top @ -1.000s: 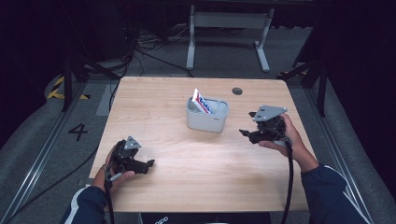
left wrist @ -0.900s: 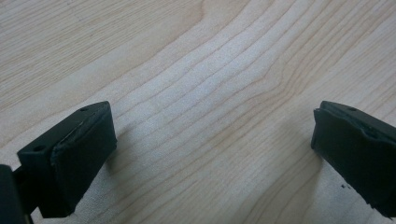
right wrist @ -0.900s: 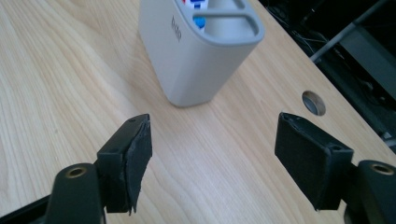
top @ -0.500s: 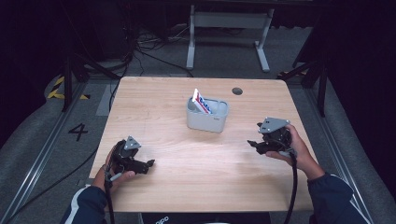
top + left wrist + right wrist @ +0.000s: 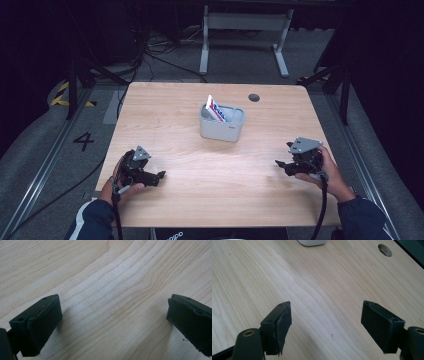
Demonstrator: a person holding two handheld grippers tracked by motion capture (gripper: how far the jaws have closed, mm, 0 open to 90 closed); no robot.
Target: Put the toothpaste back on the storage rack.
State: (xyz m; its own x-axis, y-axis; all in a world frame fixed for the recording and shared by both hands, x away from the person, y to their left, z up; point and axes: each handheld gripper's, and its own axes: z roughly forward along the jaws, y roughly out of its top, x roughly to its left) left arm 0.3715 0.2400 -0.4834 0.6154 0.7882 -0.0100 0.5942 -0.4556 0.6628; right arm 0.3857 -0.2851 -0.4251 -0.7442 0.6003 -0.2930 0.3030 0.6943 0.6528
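Floor beside wooden table (image 5: 175, 110) bears painted "4" (image 5: 83, 141).

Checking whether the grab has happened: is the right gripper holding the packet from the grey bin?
No: the right gripper is open and empty, and the packet stands in the grey bin.

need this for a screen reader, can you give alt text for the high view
A person at a wooden table holds an open hand-held gripper in each hand, the left hand-held gripper and right hand-held gripper low over bare wood near the front edge. A grey bin with a red, white and blue packet leaning inside stands mid-table, apart from both.
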